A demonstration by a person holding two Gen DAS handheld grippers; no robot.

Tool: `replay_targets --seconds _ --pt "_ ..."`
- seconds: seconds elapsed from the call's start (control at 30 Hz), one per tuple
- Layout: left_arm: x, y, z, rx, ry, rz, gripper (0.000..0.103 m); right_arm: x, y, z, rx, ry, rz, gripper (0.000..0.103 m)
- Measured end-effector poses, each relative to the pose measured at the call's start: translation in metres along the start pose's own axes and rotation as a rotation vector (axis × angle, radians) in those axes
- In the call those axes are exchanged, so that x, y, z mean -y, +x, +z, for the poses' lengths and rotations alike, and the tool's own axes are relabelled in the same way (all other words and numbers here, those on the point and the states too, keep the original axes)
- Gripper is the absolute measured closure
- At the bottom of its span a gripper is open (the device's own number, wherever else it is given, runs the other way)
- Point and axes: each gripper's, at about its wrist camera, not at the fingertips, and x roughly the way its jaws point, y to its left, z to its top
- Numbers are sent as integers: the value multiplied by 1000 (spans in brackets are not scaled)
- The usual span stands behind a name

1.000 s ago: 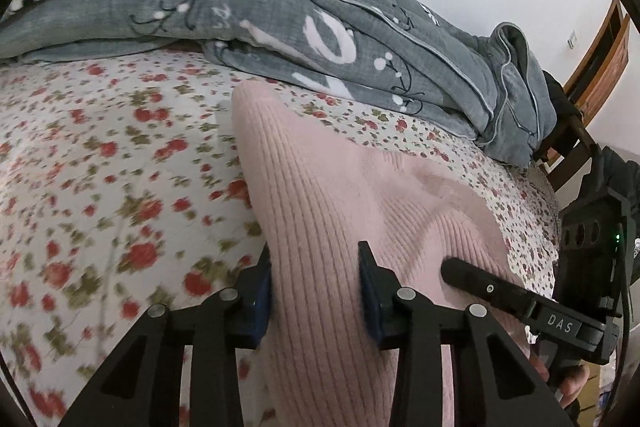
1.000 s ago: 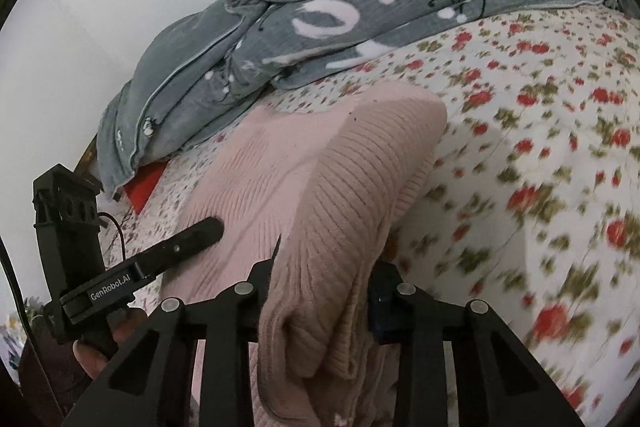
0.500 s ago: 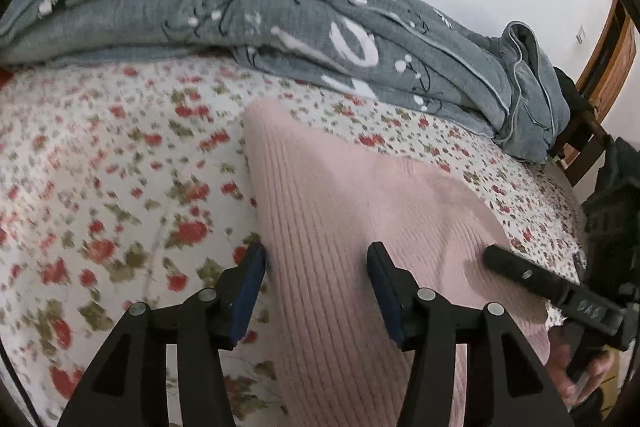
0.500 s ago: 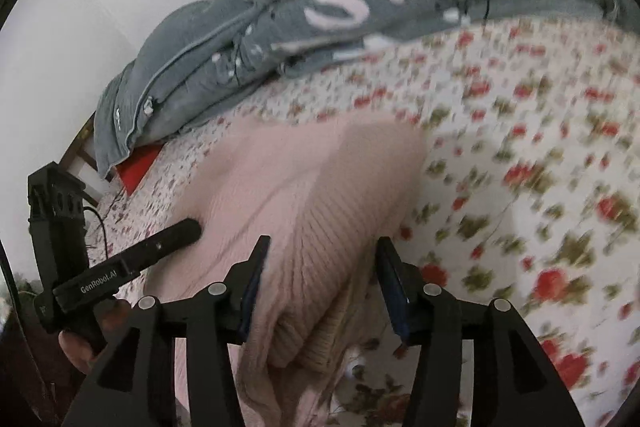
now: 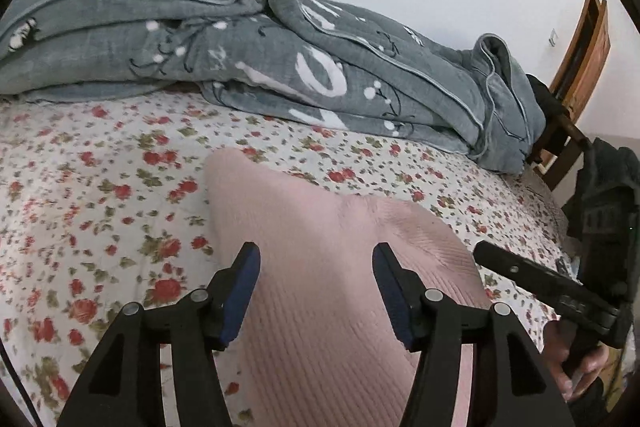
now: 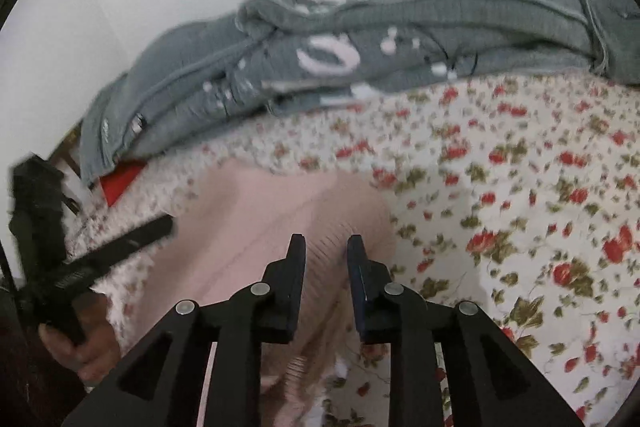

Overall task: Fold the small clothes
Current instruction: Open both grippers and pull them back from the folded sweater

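A pink ribbed knit garment lies folded on the floral bedsheet; it also shows in the right wrist view. My left gripper is open and empty, its jaws wide apart just above the garment's left part. My right gripper is open with a narrow gap, empty, above the garment's right edge. The right gripper shows in the left wrist view, and the left gripper shows in the right wrist view.
A crumpled grey quilt with white print lies along the far side of the bed against a white wall. A wooden door frame stands at the far right. A red item peeks out under the quilt.
Both grippers let go of the pink garment, which now lies flat on the sheet. The left jaws opened wider. The right gripper drew back and its jaws narrowed.
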Motion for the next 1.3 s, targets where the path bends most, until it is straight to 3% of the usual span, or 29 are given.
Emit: replay_targets --seconds 0.13,0.27,0.33,0.53,0.6,0.83,1.0,1.17,1.3 --pt "-1 17 -9 -41 6 40 47 -24 1 -12 -18 -80 54 74" --pt "1 18 -14 -40 24 65 47 -32 21 -33 -68 -167 -57 74" --pt "1 14 -13 -39 22 68 47 -32 19 -35 -53 -178 -65 74" --pt "4 -2 -17 -38 17 98 47 -37 -4 -32 -30 -154 -16 71" --pt "4 -8 -19 -40 10 95 46 -42 -7 -35 -26 -165 -15 64" --pt "6 -17 -34 -57 9 124 46 -42 5 -54 -42 -185 -106 64" --pt "6 -17 -41 -67 -5 141 42 -47 -10 -49 -19 -146 -80 64" --pt "5 -23 -50 -67 -25 137 40 -46 -6 -53 -56 -132 -123 64" --pt "6 -34 -56 -57 -31 138 37 -49 -24 -55 -32 -121 -130 64"
